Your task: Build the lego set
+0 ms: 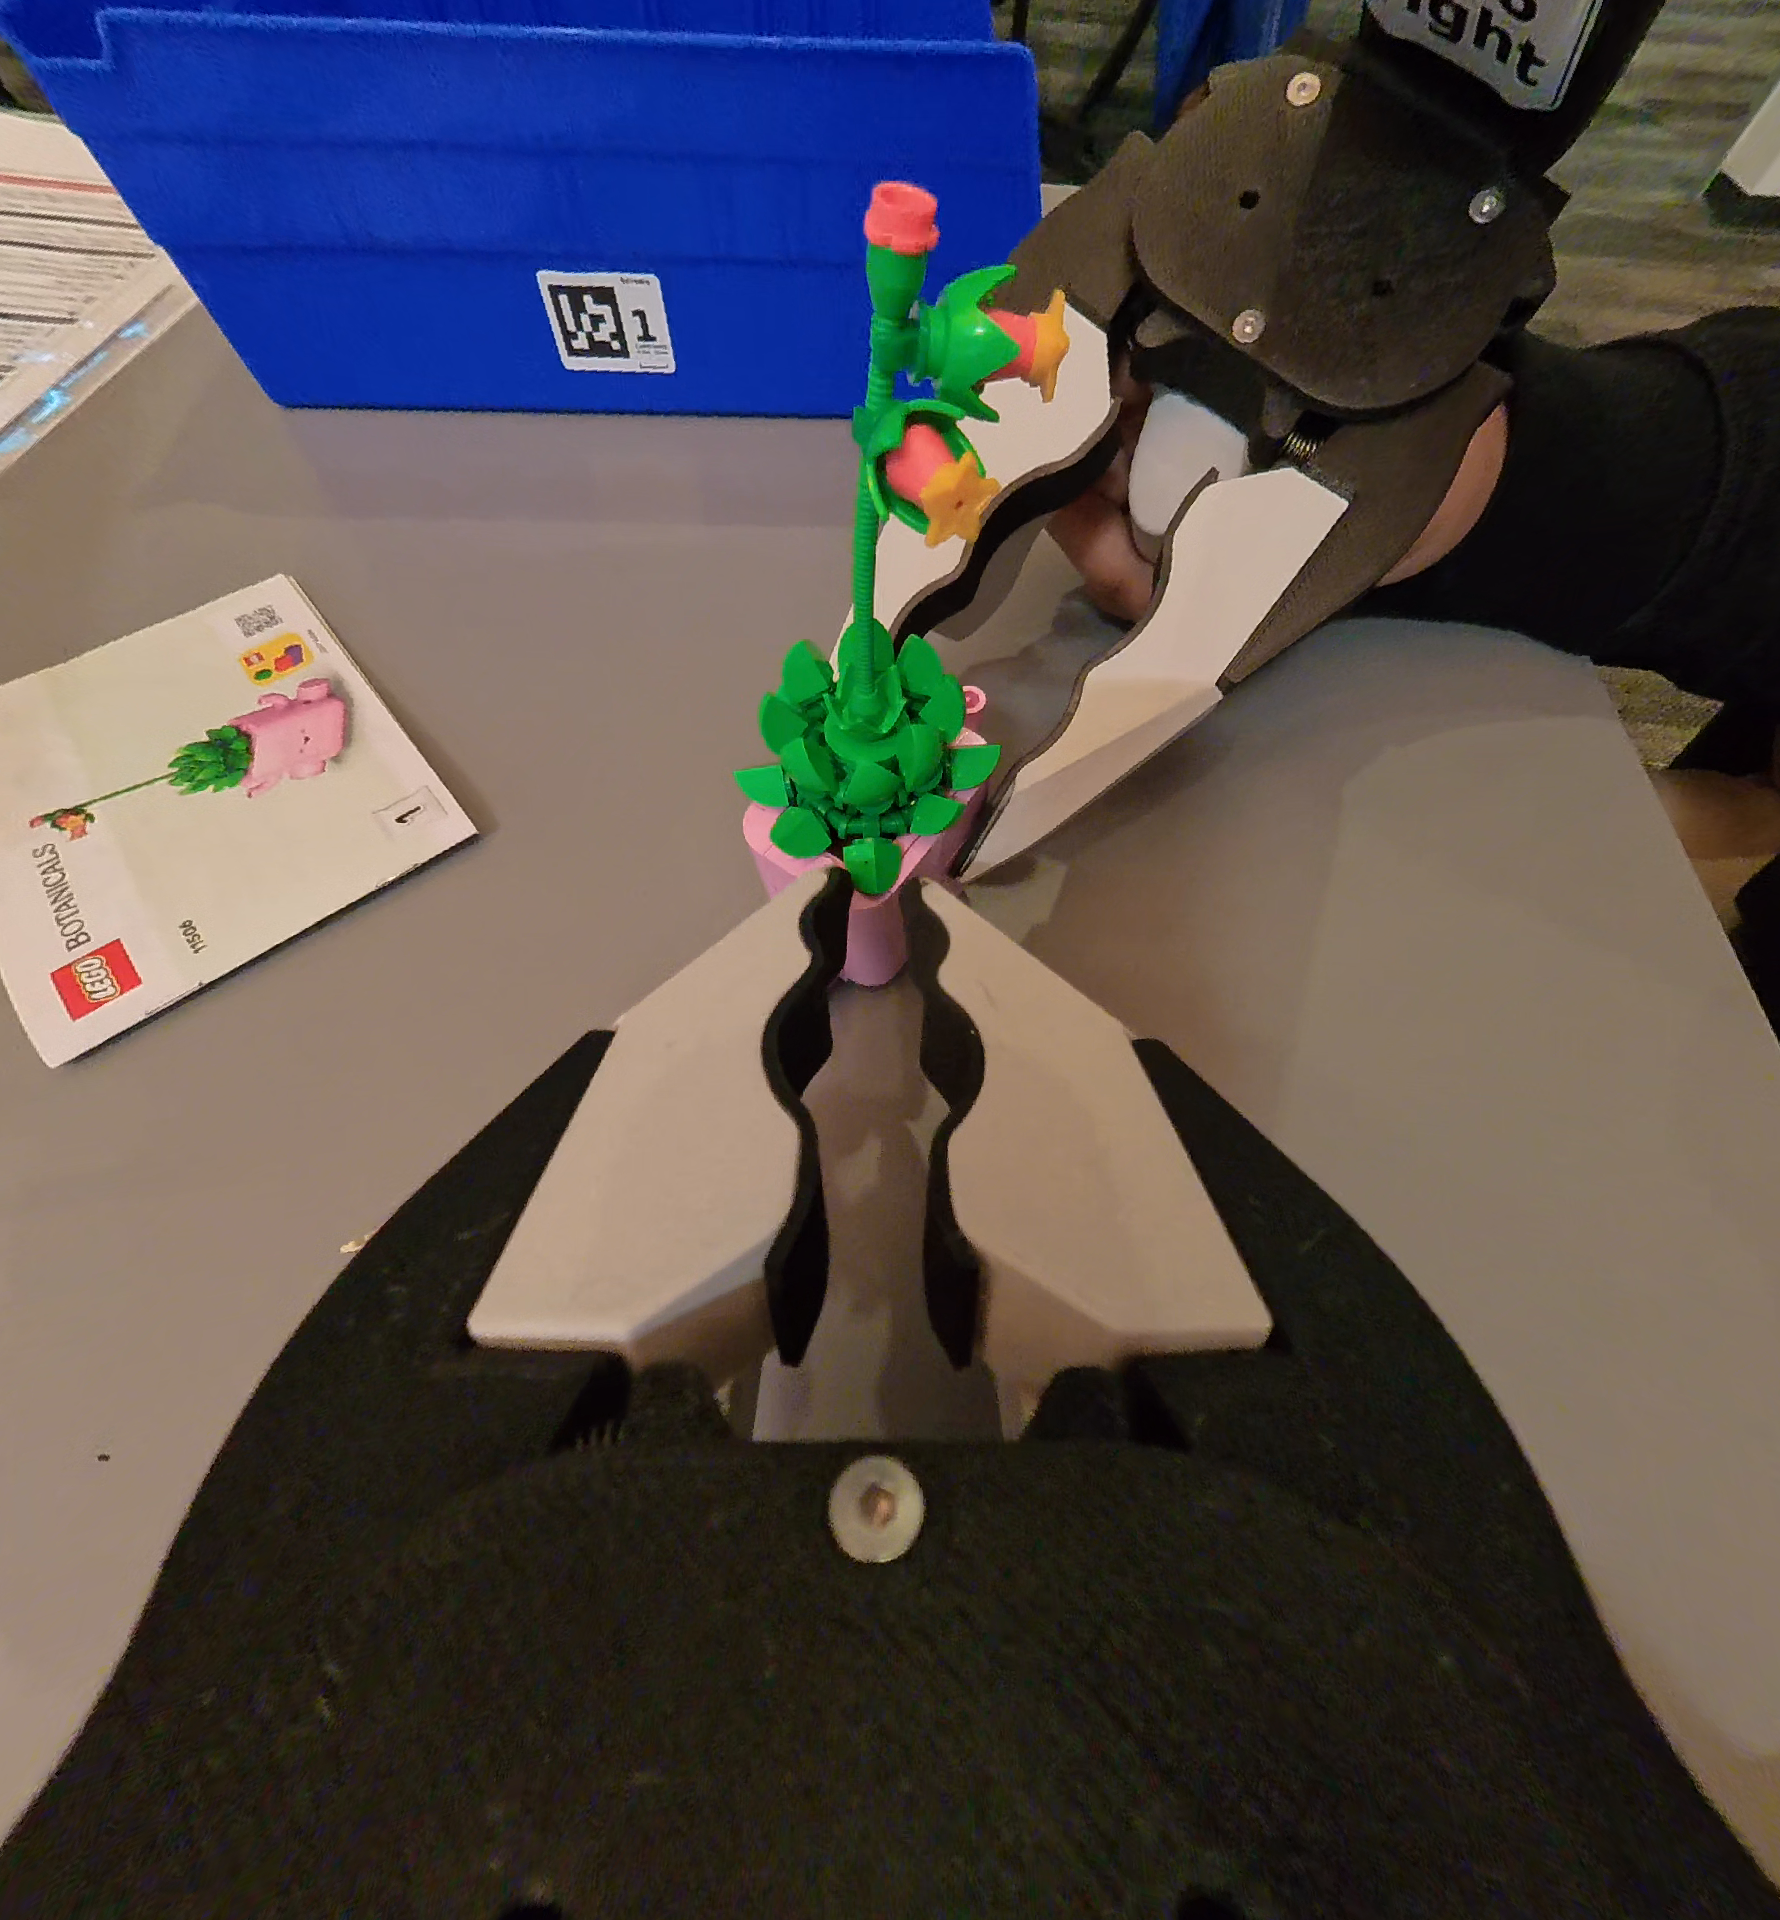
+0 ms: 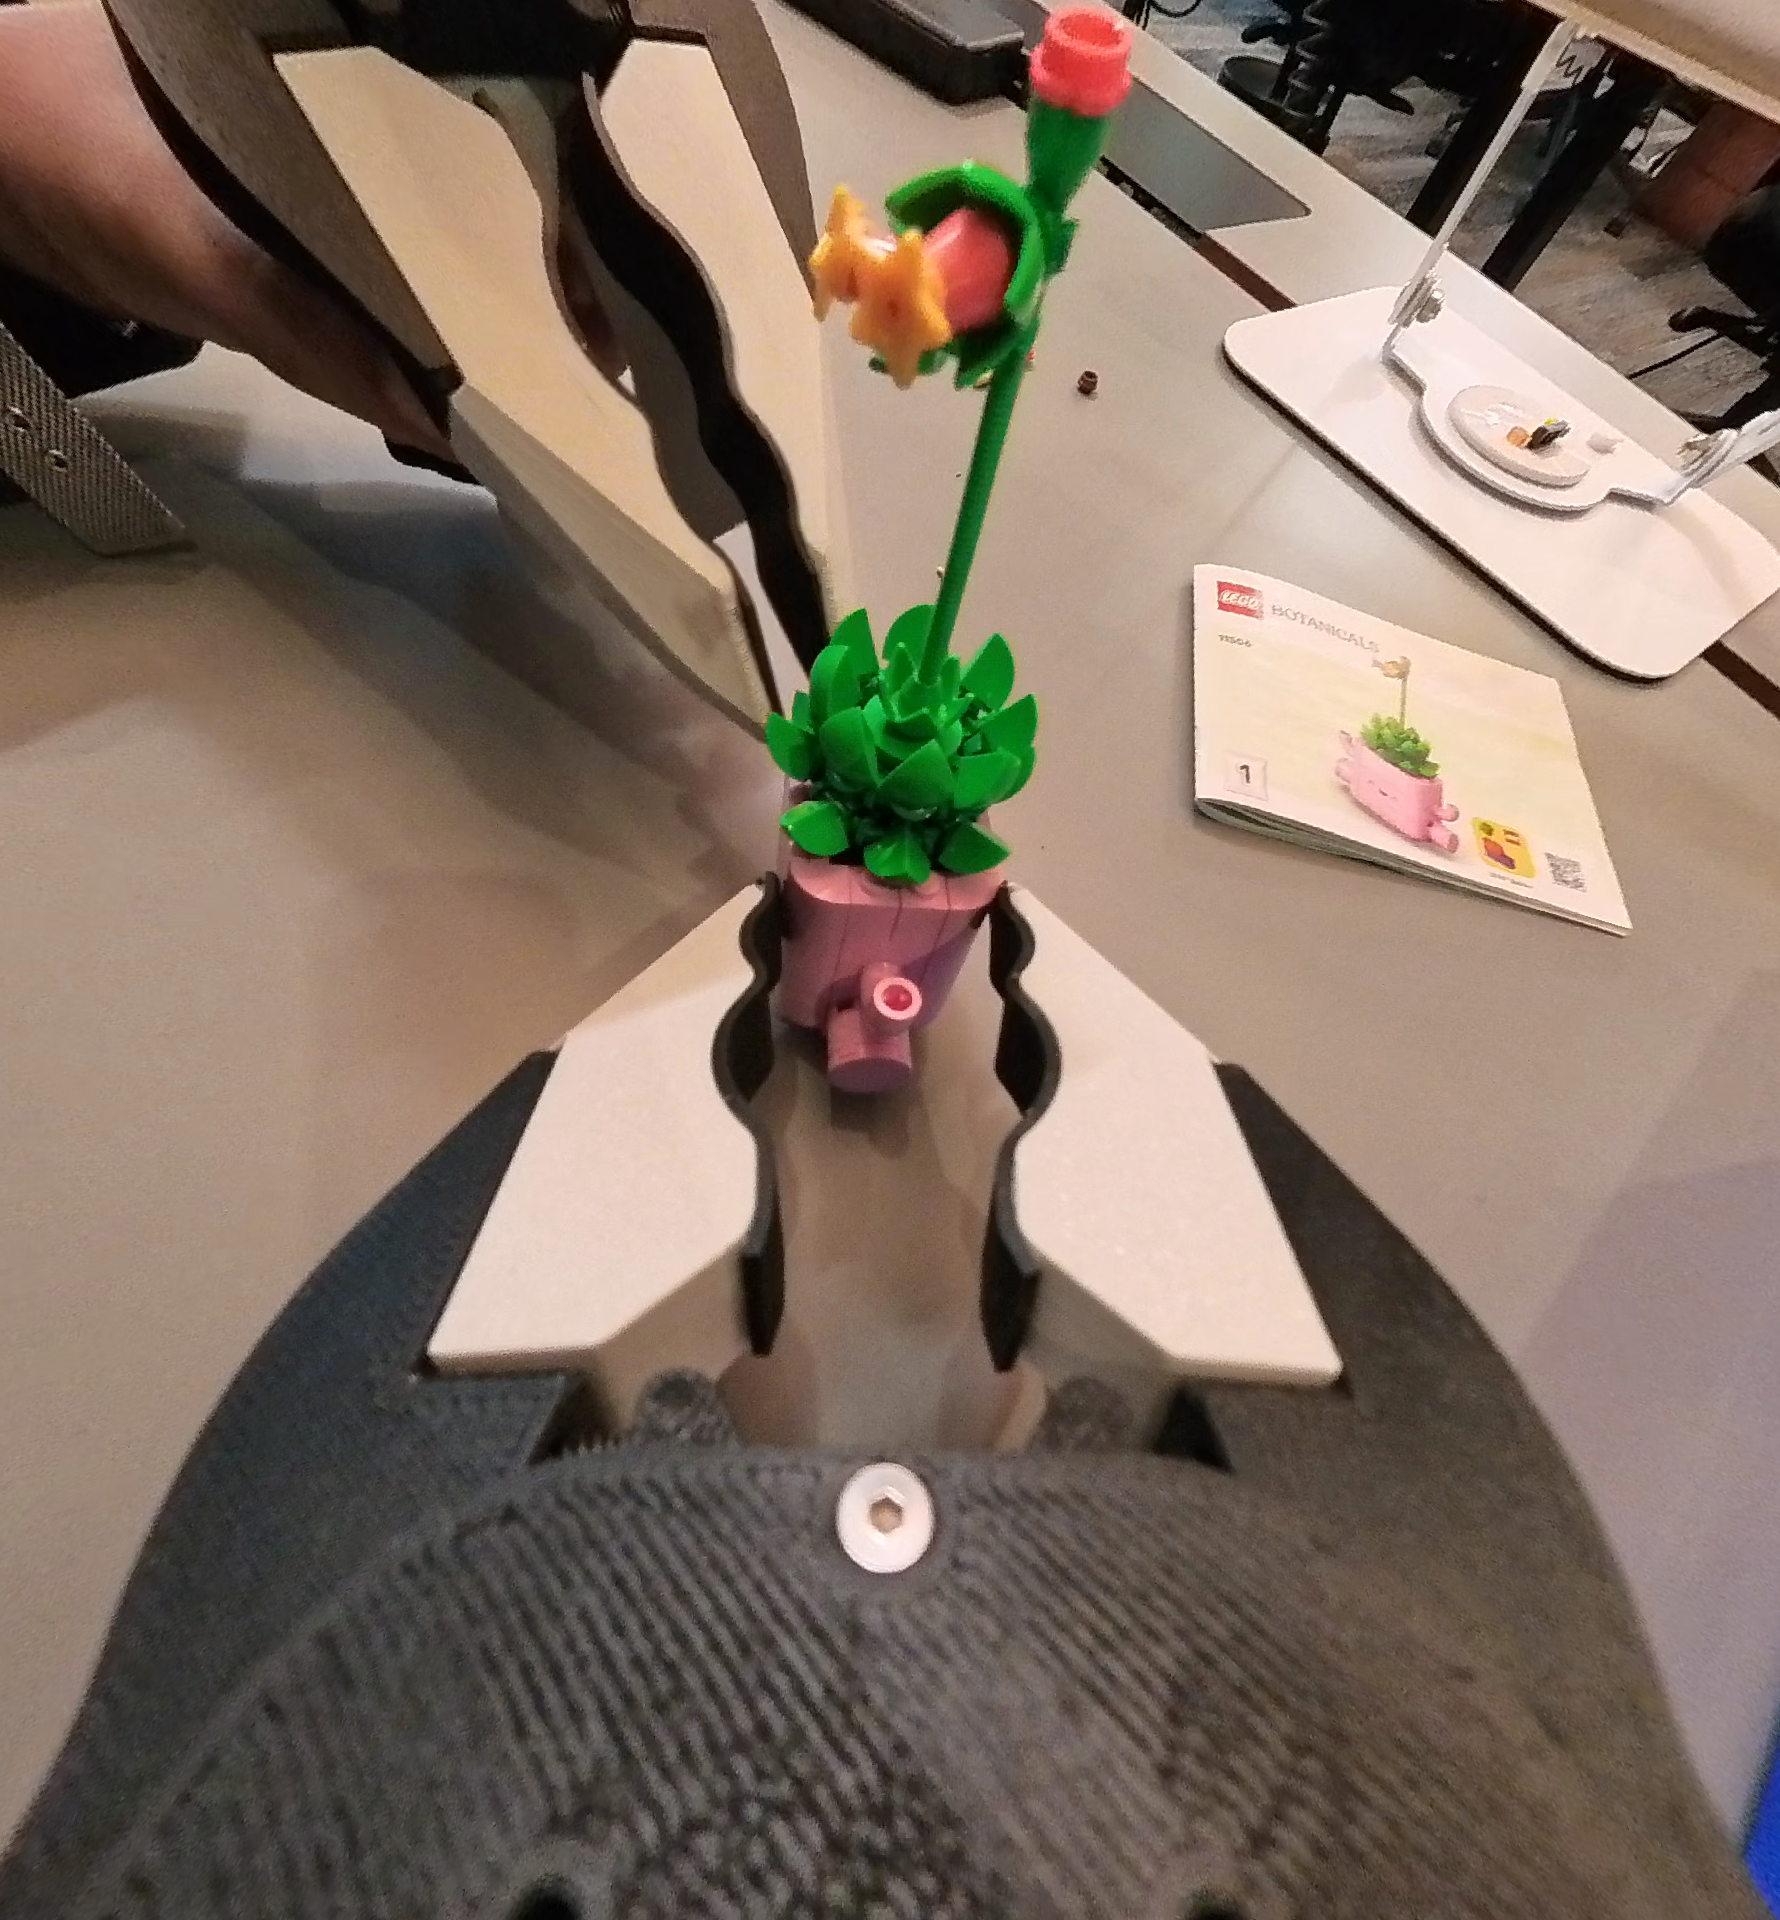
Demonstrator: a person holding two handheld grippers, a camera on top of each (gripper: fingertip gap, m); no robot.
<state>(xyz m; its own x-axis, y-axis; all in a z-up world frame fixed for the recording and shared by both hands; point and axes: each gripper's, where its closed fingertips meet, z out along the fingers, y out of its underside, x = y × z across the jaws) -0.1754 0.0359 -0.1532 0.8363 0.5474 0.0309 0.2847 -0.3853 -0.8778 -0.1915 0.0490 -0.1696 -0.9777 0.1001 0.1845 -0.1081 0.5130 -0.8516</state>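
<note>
Between the left gripper's (image 1: pixel 873 894) tips stands the pink planter (image 1: pixel 870 935), clamped; the right gripper (image 2: pixel 881 909) brackets it, contact unclear. Leaves, stem (image 2: pixel 979 509), flowers fitted; build appears nearly complete.

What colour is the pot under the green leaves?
Light pink. The pot shows best in the right wrist view, between the fingertips of the hand-held gripper.
</note>
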